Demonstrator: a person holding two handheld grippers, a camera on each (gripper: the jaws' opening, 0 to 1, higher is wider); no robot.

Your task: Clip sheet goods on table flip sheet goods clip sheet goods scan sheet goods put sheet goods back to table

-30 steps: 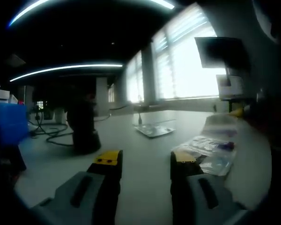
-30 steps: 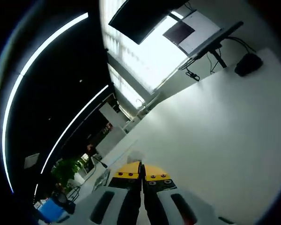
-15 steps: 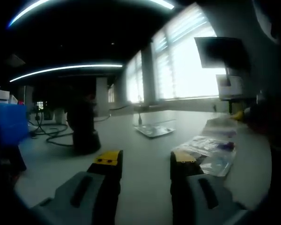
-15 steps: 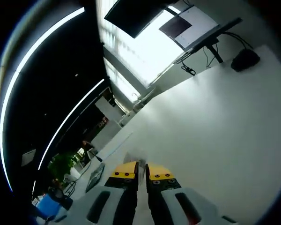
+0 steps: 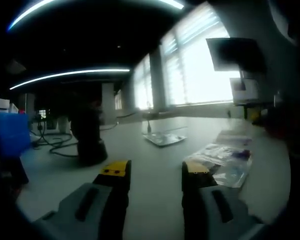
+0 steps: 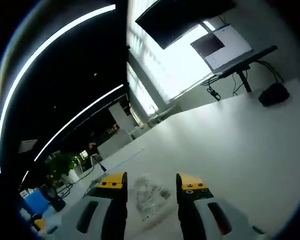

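Between the spread jaws of our right gripper (image 6: 151, 186) lies a clear flat packet (image 6: 151, 196) on the bench (image 6: 230, 145); whether a jaw touches it we cannot tell. We judge it light, limp and slick, best pinched at an edge. Our left gripper (image 5: 154, 171) also stands apart, holding nothing. Just beyond its right jaw more clear packets (image 5: 225, 159) lie on the bench; farther off lies a flat sheet (image 5: 164, 138).
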